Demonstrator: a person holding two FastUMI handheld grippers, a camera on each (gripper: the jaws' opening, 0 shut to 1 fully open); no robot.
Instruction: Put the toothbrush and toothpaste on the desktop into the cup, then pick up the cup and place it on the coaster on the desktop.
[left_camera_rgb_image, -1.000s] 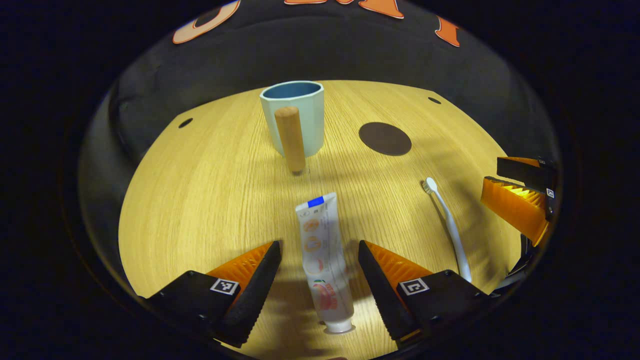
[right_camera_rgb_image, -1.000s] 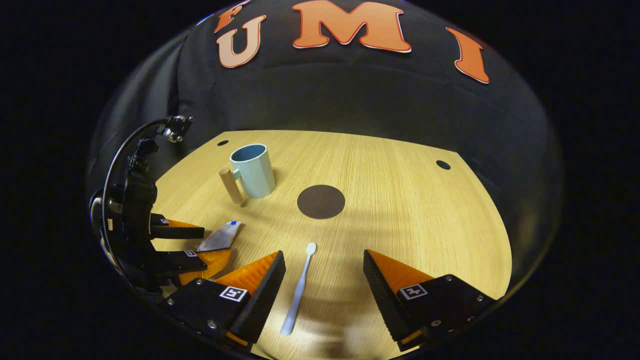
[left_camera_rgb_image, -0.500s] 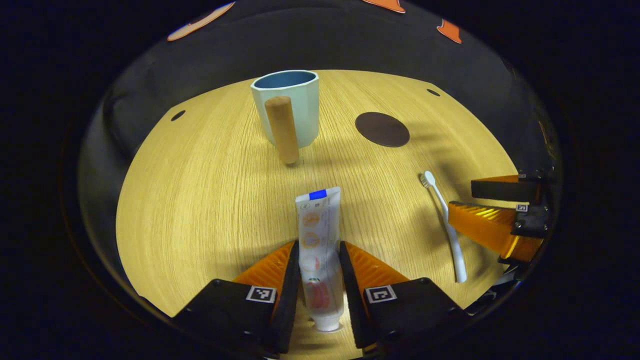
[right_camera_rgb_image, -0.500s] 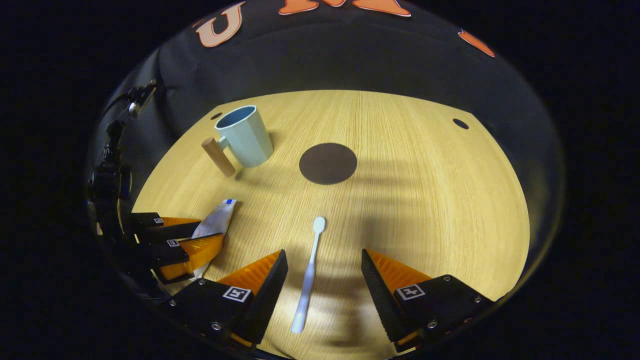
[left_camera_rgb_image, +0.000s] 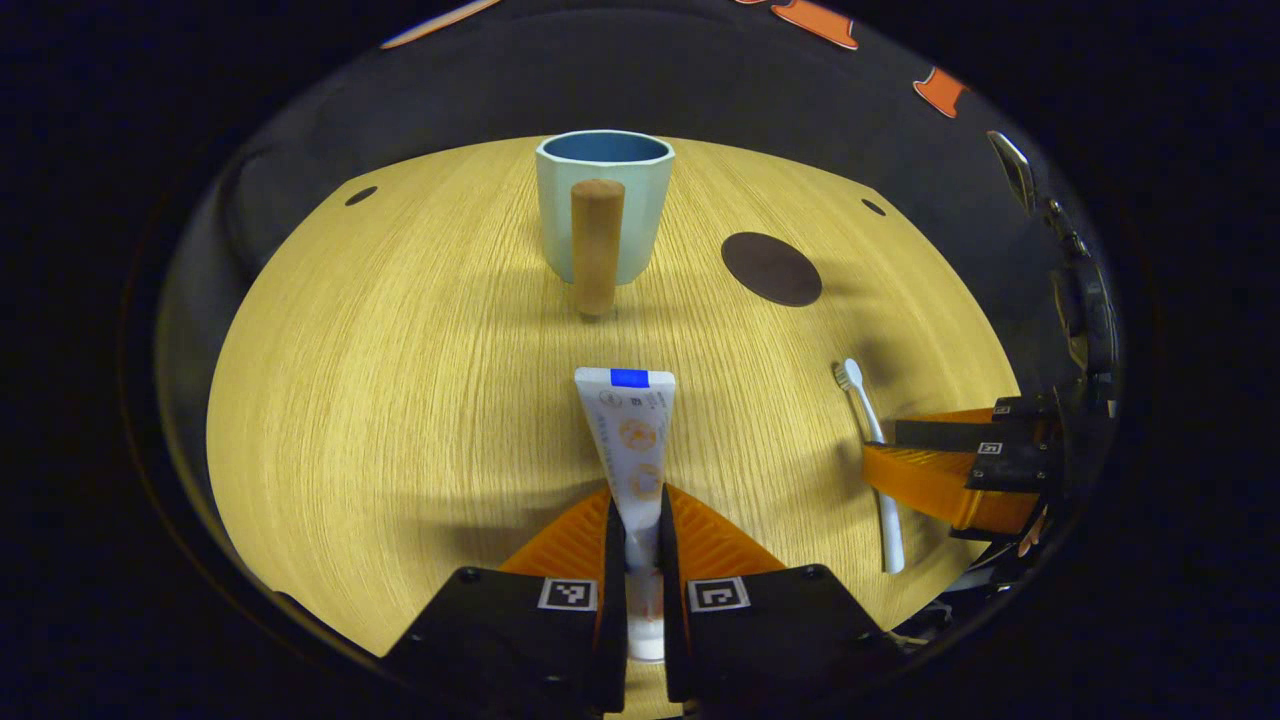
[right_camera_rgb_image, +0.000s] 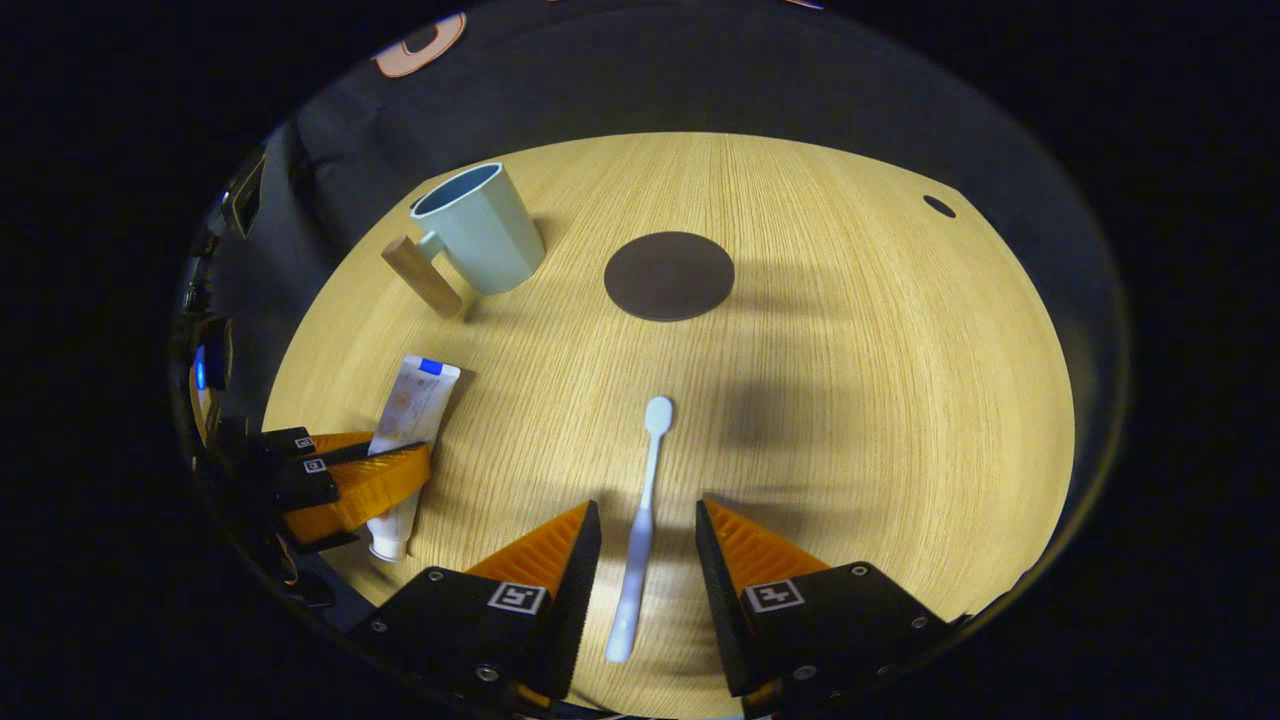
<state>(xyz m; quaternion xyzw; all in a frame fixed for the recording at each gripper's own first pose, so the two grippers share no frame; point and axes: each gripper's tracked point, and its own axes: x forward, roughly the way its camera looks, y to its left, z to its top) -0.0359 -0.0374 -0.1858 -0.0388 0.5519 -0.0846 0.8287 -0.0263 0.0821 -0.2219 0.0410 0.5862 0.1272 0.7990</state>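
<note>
In the left gripper view the left gripper (left_camera_rgb_image: 637, 560) sits at 6 o'clock, low over the wooden desktop (left_camera_rgb_image: 400, 400); its two orange fingers (left_camera_rgb_image: 570, 535) squeeze the toothpaste (left_camera_rgb_image: 630, 440) from both sides, so this claw is closed and holding the tube; the tube's flat end with the blue mark points to 12 o'clock and its white cap sits low between the black finger blocks; the cup (left_camera_rgb_image: 603, 205) stands upright at 12 o'clock, pale blue, with its wooden handle (left_camera_rgb_image: 596, 245) facing the camera; the round dark coaster (left_camera_rgb_image: 771, 269) lies at about 1 o'clock, apart from the cup; the toothbrush (left_camera_rgb_image: 872, 440) lies at about 3 o'clock, with the right gripper (left_camera_rgb_image: 950, 470) reaching over its handle.

In the right gripper view the right gripper (right_camera_rgb_image: 648, 560) is at 6 o'clock; the white toothbrush (right_camera_rgb_image: 643, 520) lies flat on the desktop (right_camera_rgb_image: 850, 400) between its fingers (right_camera_rgb_image: 555, 550), head toward 12 o'clock; the claw is narrow but a small gap shows on each side, so it is not holding the brush; the cup (right_camera_rgb_image: 478, 240) is at 11 o'clock, the coaster (right_camera_rgb_image: 669, 276) at 12 o'clock, and the left gripper (right_camera_rgb_image: 350, 480) with the toothpaste (right_camera_rgb_image: 410, 410) at 9 o'clock.
</note>
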